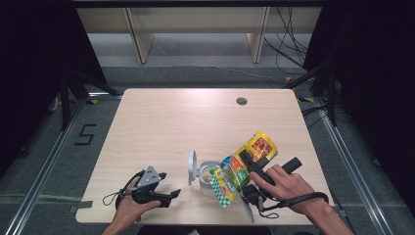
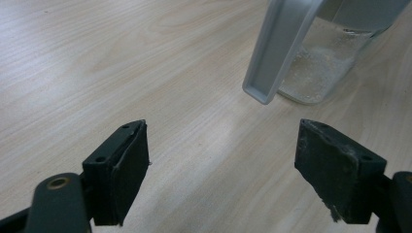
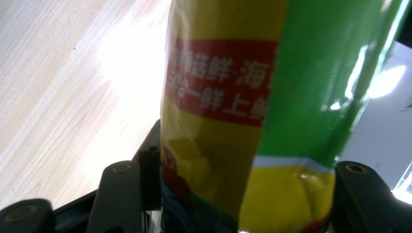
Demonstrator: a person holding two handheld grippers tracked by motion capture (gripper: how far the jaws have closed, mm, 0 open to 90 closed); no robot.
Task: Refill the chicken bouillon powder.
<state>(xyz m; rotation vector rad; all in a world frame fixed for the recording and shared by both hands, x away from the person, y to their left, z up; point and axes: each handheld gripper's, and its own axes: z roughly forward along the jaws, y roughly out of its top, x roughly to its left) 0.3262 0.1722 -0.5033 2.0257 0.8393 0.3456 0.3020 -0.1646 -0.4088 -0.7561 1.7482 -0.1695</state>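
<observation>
Seasoning packet (image 1: 244, 164), tilted mouth-down over a clear jug (image 1: 208, 176) near the worktop's front edge, sits clamped in the right gripper (image 1: 252, 169); the pour looks under way, with granules already inside. Left gripper (image 1: 166, 196) waits wide open, empty.

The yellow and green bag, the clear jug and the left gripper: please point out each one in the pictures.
Yellow and green bag (image 1: 254, 149), high view, on its yellow upper part.
Clear jug (image 2: 318, 73), left gripper view, on its clear wall.
Left gripper (image 2: 221, 170), left gripper view, midway between its open jaws.
</observation>
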